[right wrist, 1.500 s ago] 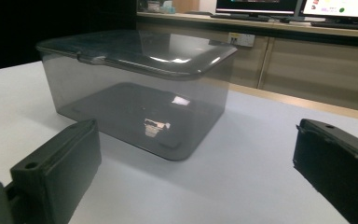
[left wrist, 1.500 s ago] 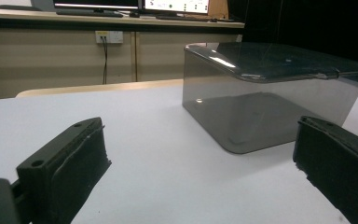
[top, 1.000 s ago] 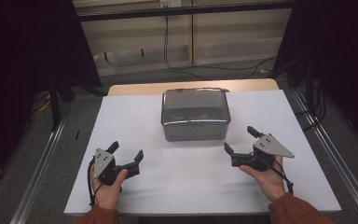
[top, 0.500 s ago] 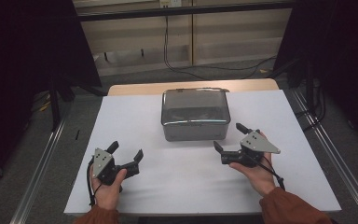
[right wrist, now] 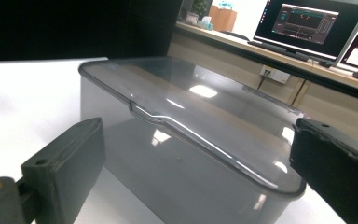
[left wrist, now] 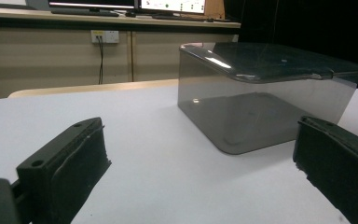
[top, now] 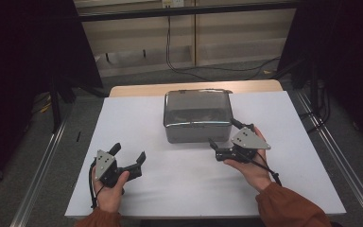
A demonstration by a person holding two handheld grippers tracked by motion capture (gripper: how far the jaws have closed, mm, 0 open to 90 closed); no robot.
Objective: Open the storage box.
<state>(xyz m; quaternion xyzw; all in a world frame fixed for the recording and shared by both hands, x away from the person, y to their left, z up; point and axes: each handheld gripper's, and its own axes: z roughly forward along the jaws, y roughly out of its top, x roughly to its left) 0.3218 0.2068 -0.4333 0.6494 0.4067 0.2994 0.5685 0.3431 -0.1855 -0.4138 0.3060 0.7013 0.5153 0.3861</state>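
A smoky grey translucent box (top: 197, 116) with its lid on stands at the middle back of the white table (top: 137, 113). My right gripper (top: 223, 133) is open at the box's near right corner, with its jaws on either side of that corner. In the right gripper view the box (right wrist: 182, 116) rises close between the two spread jaws of the right gripper (right wrist: 200, 177), and I cannot tell whether they touch it. My left gripper (top: 130, 151) rests open on the table at the near left, well clear of the box. In the left gripper view the box (left wrist: 261, 98) lies ahead to the right.
A wooden table edge (top: 137, 90) shows behind the white surface. Metal rails (top: 42, 165) run along both sides of the table. Cables (top: 179, 61) lie on the floor beyond. A bench with monitors (right wrist: 307, 25) and a wall socket (left wrist: 105, 36) stands farther off.
My right gripper has moved left and forward from the open table to the box's near right corner. The left gripper and the box have stayed put.
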